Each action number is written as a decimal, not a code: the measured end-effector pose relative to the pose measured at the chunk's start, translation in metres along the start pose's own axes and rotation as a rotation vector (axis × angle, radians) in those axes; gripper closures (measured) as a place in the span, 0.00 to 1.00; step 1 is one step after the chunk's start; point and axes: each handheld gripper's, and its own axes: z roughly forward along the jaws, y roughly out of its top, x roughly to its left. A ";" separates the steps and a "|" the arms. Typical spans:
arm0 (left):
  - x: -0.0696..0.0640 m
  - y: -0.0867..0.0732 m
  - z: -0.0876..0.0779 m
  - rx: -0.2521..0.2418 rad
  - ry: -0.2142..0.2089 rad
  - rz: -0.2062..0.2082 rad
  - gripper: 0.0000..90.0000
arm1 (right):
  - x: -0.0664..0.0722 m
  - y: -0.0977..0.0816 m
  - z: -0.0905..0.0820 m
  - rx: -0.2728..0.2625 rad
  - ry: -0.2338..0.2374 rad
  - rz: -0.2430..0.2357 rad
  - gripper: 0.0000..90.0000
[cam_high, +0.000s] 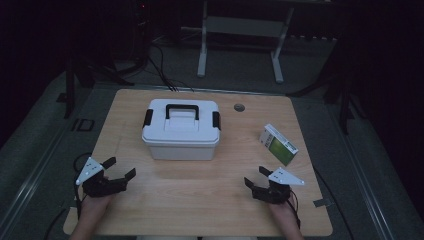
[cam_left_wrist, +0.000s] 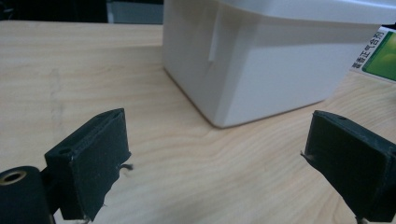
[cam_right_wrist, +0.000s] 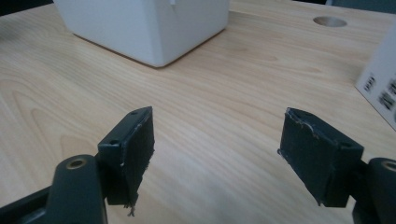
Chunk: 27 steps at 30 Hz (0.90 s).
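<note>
A white lidded storage box (cam_high: 181, 129) with a black handle and black side latches stands in the middle of the wooden table (cam_high: 210, 200). A small white and green carton (cam_high: 278, 144) lies to its right. My left gripper (cam_high: 119, 169) rests near the table's front left, open and empty; in its own view the box's corner (cam_left_wrist: 233, 74) rises ahead of its jaws and the carton (cam_left_wrist: 379, 56) peeks past it. My right gripper (cam_high: 256, 176) sits at the front right, open with nothing between its jaws; the box (cam_right_wrist: 144, 25) is ahead to its left and the carton (cam_right_wrist: 380, 88) at its right.
A round cable hole (cam_high: 239, 107) lies in the table behind the box. A white frame (cam_high: 240, 30) and cables stand on the dark floor beyond the table. Bare wood spreads between the two grippers.
</note>
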 end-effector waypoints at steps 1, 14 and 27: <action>0.000 0.001 0.003 -0.004 -0.010 0.003 0.13 | 0.001 0.002 0.003 0.004 -0.001 -0.004 0.35; 0.004 0.019 0.046 0.075 -0.012 0.020 0.59 | 0.013 0.026 0.047 0.024 -0.006 -0.052 0.85; 0.020 0.028 0.078 0.151 0.031 0.009 0.96 | 0.014 0.055 0.097 0.059 -0.039 -0.015 1.00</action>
